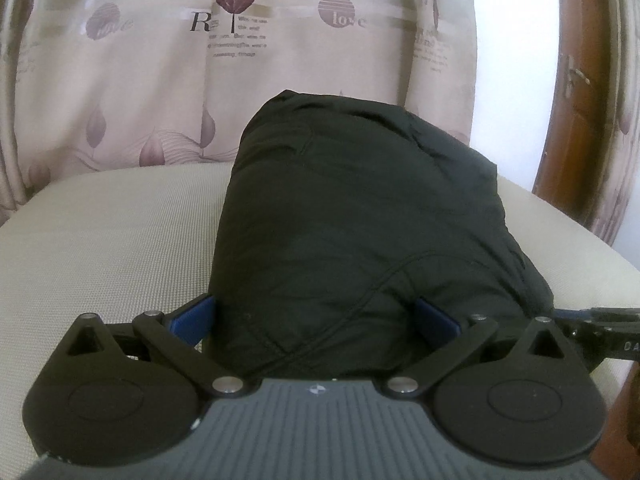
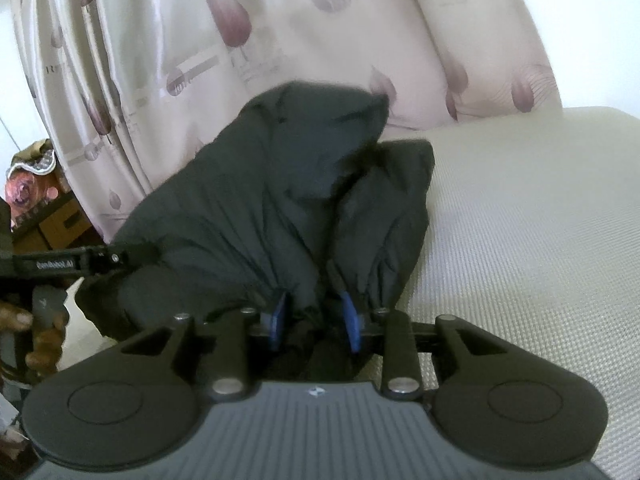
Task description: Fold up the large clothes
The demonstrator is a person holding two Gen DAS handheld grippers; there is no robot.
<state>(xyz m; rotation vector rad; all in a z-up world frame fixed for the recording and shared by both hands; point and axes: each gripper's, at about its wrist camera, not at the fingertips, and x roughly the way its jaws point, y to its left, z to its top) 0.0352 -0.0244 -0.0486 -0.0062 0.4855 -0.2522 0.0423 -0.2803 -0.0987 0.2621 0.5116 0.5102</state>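
A black padded garment (image 1: 360, 208) lies folded into a thick bundle on the beige cushion (image 1: 100, 240). My left gripper (image 1: 316, 316) stands open and wide at the bundle's near end. Its left pad is against the bundle's left edge and its right pad is sunk into a fold. In the right wrist view the same garment (image 2: 248, 208) is bunched and creased around my right gripper (image 2: 316, 316). The jaws there stand narrowly apart, both blue pads (image 2: 351, 320) show, and dark fabric lies between them. The fingertips are hidden by cloth.
A pale curtain (image 1: 240, 60) with leaf prints hangs right behind the cushion. A wooden door frame (image 1: 572, 120) stands at the right. A person's hand (image 2: 36, 332) holds the other gripper's handle at the left, with cluttered furniture (image 2: 44, 216) behind it.
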